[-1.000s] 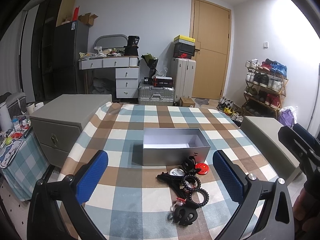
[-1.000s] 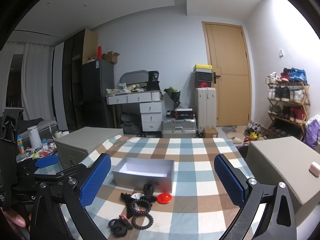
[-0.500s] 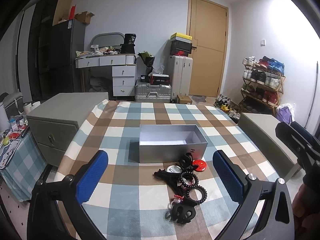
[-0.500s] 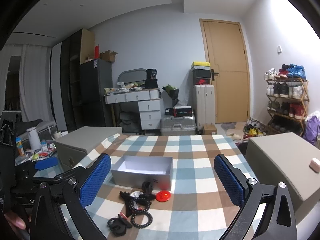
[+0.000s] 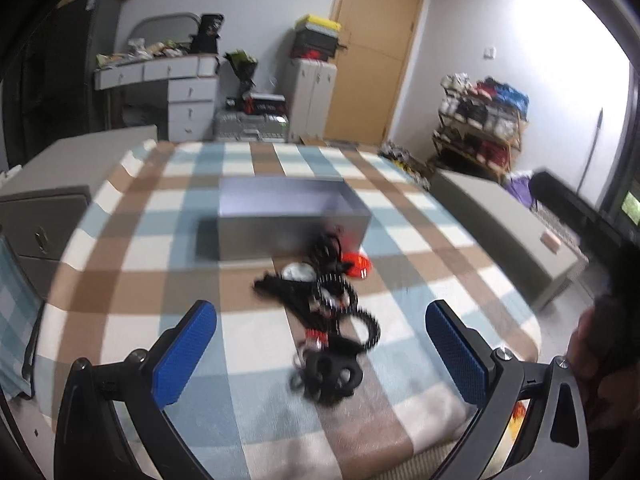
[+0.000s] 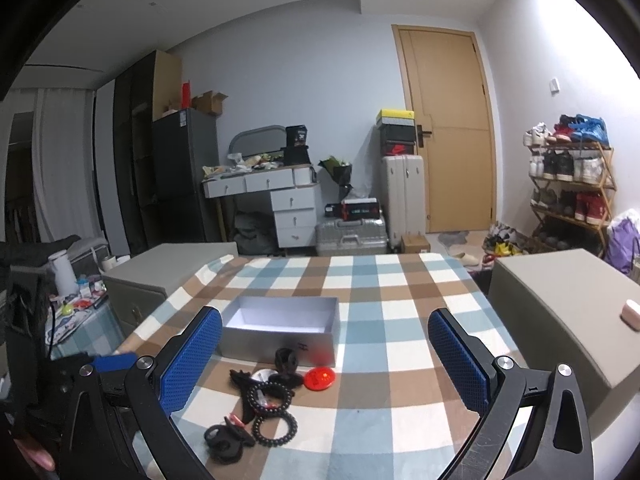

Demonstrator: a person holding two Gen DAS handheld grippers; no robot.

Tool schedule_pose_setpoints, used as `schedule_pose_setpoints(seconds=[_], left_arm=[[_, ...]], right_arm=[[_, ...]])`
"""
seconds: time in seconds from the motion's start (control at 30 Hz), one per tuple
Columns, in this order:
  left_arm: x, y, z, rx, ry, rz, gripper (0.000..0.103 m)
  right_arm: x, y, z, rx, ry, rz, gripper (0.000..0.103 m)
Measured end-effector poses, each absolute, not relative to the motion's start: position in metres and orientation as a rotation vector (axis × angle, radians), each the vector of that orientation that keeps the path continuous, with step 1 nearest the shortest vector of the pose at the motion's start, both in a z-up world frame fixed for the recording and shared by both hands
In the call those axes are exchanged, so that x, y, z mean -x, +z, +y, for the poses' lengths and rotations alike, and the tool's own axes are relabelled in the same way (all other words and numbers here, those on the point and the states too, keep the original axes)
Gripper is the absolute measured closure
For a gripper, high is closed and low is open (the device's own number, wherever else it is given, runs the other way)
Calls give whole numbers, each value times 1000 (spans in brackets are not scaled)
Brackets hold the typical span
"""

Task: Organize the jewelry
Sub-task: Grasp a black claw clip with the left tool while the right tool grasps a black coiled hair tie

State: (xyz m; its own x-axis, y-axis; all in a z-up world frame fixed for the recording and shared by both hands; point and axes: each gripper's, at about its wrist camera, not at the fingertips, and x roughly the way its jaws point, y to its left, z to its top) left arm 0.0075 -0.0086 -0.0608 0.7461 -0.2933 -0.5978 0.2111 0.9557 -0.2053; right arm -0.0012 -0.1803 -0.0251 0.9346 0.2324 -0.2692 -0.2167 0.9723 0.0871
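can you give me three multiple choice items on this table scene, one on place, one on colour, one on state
1. Where does the red disc lie?
A. inside the box
B. on the cloth by the box
C. on the floor

2. What colour are the pads of the right hand-held gripper?
A. blue
B. green
C. white

3. The grey box is:
A. lidded
B. tipped over
C. open and empty

Key: 1 B, it rests on the checked cloth before the box wall. 2 A, both pads show blue. 3 C, its bare white floor shows.

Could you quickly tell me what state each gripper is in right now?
Left gripper: open, holding nothing.
Right gripper: open, holding nothing.
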Motion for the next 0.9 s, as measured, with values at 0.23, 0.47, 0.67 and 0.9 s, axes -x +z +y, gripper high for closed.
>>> schedule_pose_setpoints(seconds=[0.23, 0.47, 0.67, 0.9], left_arm=[[-8, -86, -20, 92, -373, 793, 1], [-16, -99, -19, 74, -405, 854, 13], [-23, -109, -20, 55, -413, 867, 41], [-24, -113, -20, 44, -426, 881, 69]], right_arm=[[-6, -41, -182, -64, 236, 339, 0], [-17, -62, -183, -64, 240, 417, 0], [-30, -82, -196, -141, 256, 520, 0], [-37, -98, -204, -211, 273, 612, 0]])
